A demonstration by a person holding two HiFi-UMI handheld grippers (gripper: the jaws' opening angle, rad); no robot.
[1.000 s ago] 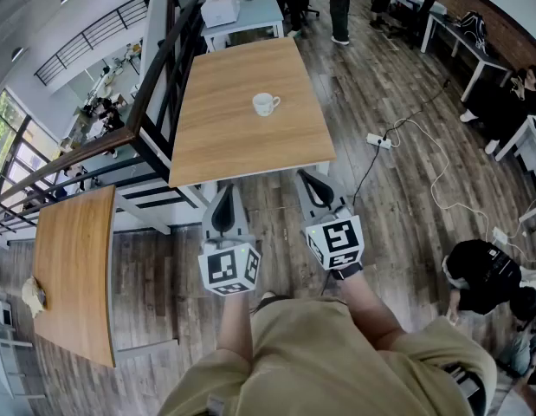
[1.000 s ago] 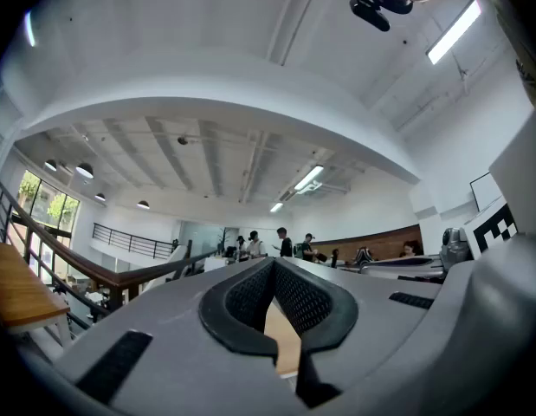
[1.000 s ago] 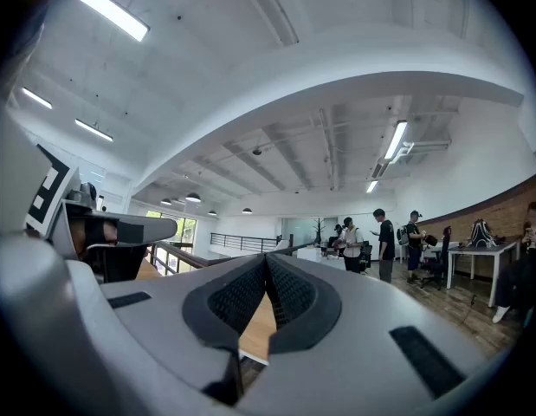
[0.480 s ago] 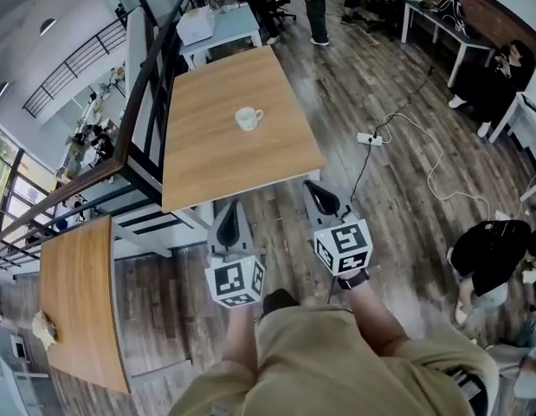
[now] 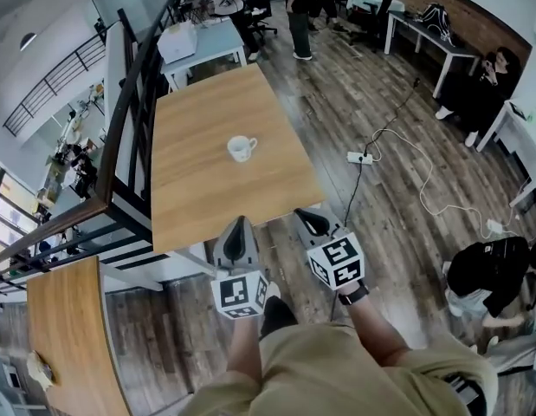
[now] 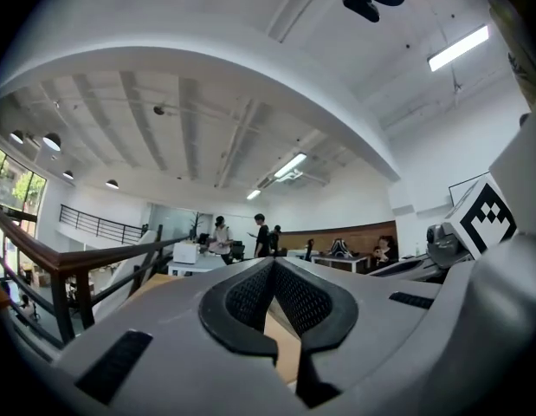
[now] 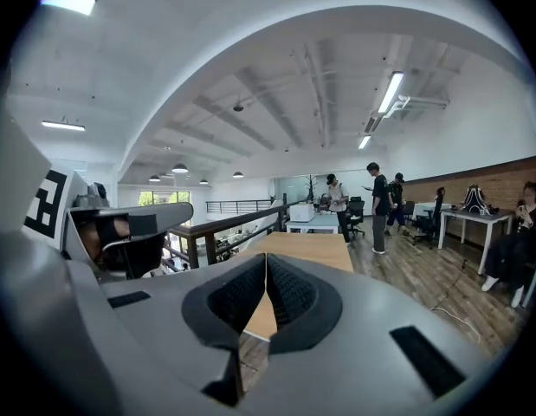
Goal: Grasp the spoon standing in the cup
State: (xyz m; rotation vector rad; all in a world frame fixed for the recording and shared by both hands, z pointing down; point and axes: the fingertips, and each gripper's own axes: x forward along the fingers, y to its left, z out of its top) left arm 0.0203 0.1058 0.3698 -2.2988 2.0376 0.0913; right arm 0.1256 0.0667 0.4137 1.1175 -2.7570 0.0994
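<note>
Head view places both tools low in the frame, just above the person's forearms. The left gripper [image 5: 240, 224] and the right gripper [image 5: 302, 216] sit side by side and point up the picture toward the near edge of the wooden table [image 5: 198, 202]. Each gripper's own view shows its ribbed pads meeting at the tips. Only table top and floor show through the slot behind them, so both tools are closed and carry nothing.

The white cup [image 5: 242, 148] stands alone near the middle of the table, in the centre of the frame and well apart from both grippers. It is too small here to make out the spoon, or to tell which way its handle leans. A dark railing [image 5: 129, 120] runs along the table's left side, and a cable with a power strip [image 5: 358, 157] lies on the floor to the right.

The likeliest mistake from here is arriving with the jaws closed. Closed tips would knock the handle aside instead of taking it between the pads. The cup looks light and stands on smooth wood, so a push from either jaw could slide or tip it. A thin handle may also slip or pivot if it is pinched off-centre. The floor cable could catch a foot if the approach drifts to the right.
</note>
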